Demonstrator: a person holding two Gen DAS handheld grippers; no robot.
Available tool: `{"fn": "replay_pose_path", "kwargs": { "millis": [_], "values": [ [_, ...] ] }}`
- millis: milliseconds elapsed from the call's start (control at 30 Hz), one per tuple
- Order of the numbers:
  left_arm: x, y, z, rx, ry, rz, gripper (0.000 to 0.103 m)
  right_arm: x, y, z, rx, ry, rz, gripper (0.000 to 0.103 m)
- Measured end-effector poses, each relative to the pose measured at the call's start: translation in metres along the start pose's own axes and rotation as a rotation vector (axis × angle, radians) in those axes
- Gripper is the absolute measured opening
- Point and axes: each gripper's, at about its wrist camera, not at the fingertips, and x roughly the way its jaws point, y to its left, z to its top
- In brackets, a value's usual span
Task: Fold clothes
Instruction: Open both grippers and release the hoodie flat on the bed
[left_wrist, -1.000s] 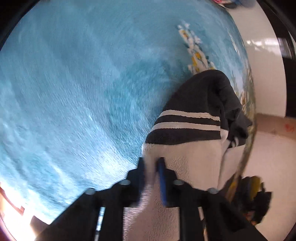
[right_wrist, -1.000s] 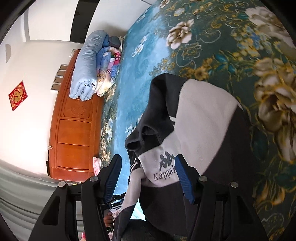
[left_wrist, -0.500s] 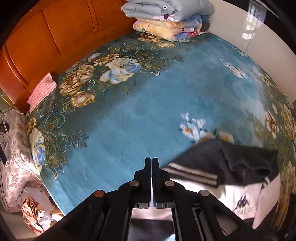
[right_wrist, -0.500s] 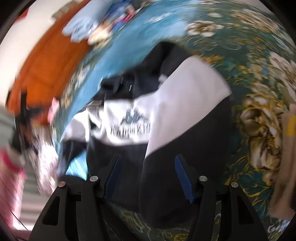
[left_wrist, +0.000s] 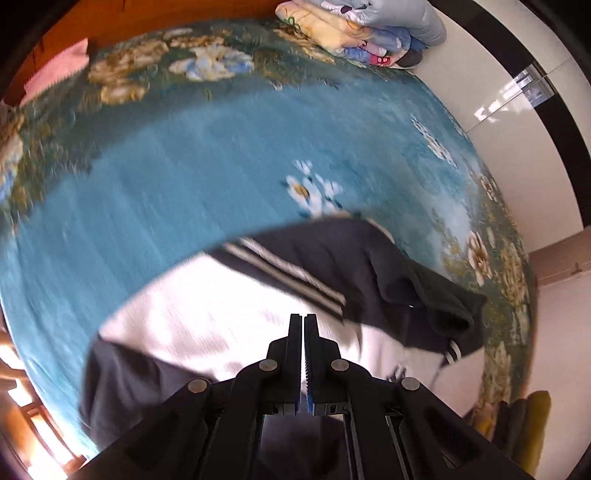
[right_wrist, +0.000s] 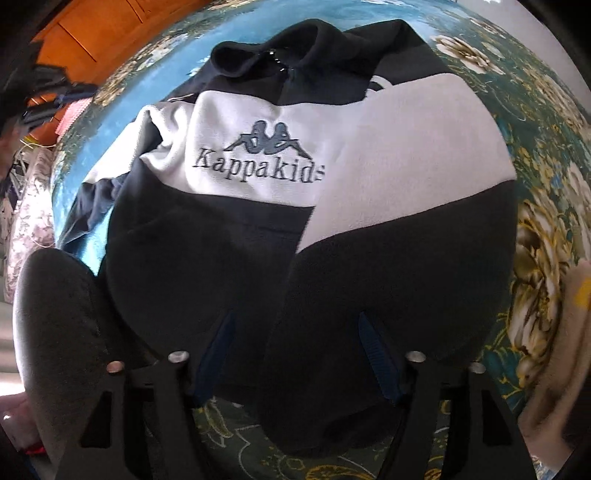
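Note:
A navy and white zip jacket (right_wrist: 258, 158) with a printed logo lies on the blue flowered bed cover (right_wrist: 535, 184), collar at the far end. My right gripper (right_wrist: 295, 332) points down at its near dark hem. The jaws are closing, the dark cloth lies between the blue pads (right_wrist: 373, 350), and the pads stand well apart. In the left wrist view the same jacket (left_wrist: 207, 306) shows its white panel and striped sleeve. My left gripper (left_wrist: 303, 317) hovers above that panel, shut with nothing between its fingers.
Folded quilts (left_wrist: 362, 26) are stacked at the far end of the bed by the white wall (left_wrist: 517, 147). A pink cloth (left_wrist: 59, 66) lies at the far left corner. Folded clothes (left_wrist: 532, 417) and a beige cloth (right_wrist: 561, 350) sit near the jacket. An orange wooden headboard (right_wrist: 96, 33) borders the bed.
My left gripper let go of the white cloth, shut empty and rose above the jacket. My right gripper swung over the jacket and sank onto its dark hem, its jaws narrowing.

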Motion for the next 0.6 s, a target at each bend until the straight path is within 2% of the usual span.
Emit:
{"fn": "replay_pose_path", "kwargs": {
  "millis": [33, 100, 167, 267, 367, 467, 600],
  "values": [
    [0.001, -0.002, -0.006, 0.004, 0.004, -0.004, 0.003, -0.002, -0.006, 0.001, 0.023, -0.001, 0.008, 0.016],
    [-0.001, -0.005, -0.014, 0.014, 0.007, -0.015, 0.003, -0.012, -0.021, 0.004, 0.086, -0.008, 0.046, 0.008],
    [-0.004, -0.006, -0.017, 0.024, 0.005, -0.021, 0.003, -0.028, -0.034, 0.009, 0.11, -0.045, 0.039, 0.006],
    [-0.007, -0.003, -0.019, 0.027, 0.002, -0.023, 0.003, -0.074, -0.062, 0.028, 0.136, -0.167, -0.051, 0.005],
    [-0.008, 0.002, -0.018, 0.019, 0.002, -0.02, 0.003, -0.126, -0.105, 0.058, 0.197, -0.296, -0.218, 0.003],
    [-0.007, 0.007, -0.02, 0.004, 0.008, -0.02, 0.003, -0.165, -0.158, 0.092, 0.319, -0.367, -0.322, 0.002],
    [-0.005, 0.012, -0.024, -0.015, 0.012, -0.027, 0.003, -0.174, -0.172, 0.111, 0.361, -0.383, -0.215, 0.003]
  ]
}}
